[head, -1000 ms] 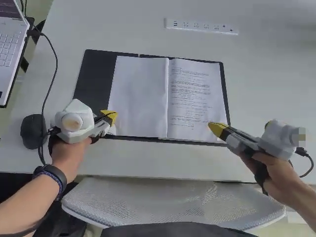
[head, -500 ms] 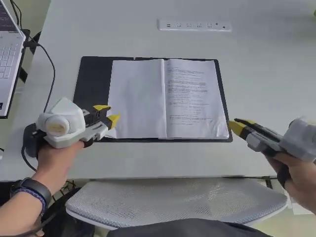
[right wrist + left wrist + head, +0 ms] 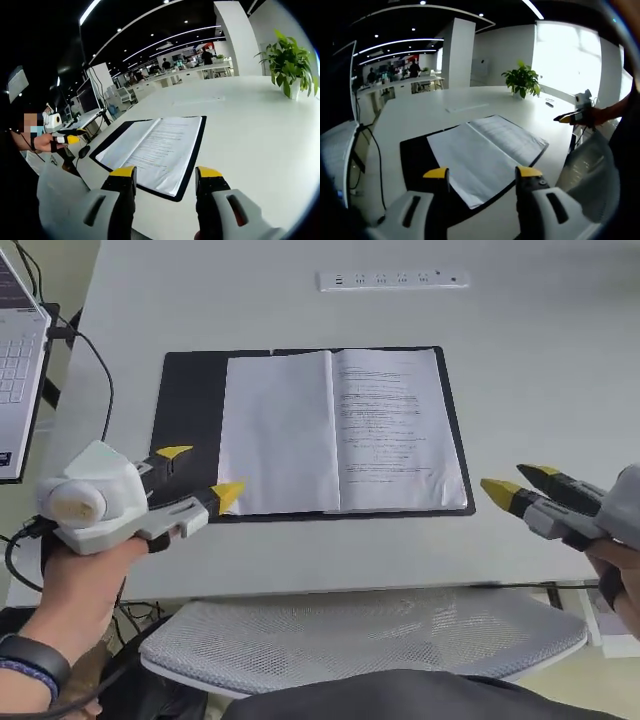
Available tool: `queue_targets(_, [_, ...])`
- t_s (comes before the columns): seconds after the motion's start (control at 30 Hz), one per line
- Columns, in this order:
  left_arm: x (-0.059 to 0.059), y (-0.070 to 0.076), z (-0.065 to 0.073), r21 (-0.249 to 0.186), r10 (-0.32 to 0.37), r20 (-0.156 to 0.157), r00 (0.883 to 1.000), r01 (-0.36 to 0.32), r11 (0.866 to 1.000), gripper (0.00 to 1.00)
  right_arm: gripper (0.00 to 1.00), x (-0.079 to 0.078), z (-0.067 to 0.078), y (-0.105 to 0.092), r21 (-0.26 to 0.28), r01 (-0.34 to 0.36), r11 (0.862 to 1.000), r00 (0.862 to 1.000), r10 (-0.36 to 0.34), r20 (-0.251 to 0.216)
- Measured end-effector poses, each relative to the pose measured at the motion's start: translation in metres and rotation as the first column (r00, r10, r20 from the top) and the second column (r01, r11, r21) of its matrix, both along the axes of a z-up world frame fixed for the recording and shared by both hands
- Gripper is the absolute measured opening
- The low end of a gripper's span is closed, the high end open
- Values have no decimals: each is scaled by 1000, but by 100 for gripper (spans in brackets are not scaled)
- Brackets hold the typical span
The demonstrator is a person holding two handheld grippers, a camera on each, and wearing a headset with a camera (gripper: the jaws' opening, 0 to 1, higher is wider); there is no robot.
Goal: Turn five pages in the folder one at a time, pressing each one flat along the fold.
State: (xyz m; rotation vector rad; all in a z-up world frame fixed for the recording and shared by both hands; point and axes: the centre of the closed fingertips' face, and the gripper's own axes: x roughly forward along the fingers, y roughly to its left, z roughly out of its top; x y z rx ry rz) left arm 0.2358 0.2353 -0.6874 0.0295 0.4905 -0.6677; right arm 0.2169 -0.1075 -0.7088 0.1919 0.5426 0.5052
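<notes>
Head view: left gripper [image 3: 201, 473] at 8 o'clock, right gripper [image 3: 516, 480] at 4, both released, apparently to leave the folder [image 3: 190, 410] unobstructed.

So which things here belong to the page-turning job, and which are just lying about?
Job: black folder, blank left page, printed right page, left gripper and right gripper, both open.
Lying about: laptop, power strip, potted plant, mesh chair.

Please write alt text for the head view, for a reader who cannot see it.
An open folder lies flat on a white table, a printed page on its right side. The left claw and right claw are open and empty near its lower corners.
</notes>
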Motion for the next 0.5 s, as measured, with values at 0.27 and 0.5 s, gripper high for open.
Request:
queue_targets(0.27, [-2, 7, 7, -10, 44, -5, 999, -44, 999, 69, 55, -6, -2, -11, -10, 3, 1000, 1000, -3, 4])
queue_targets(0.5, [2, -4, 9, -2, 27, -18, 999, -27, 1000, 71, 61, -9, -6, -18, 2, 12, 1000, 1000, -12, -4])
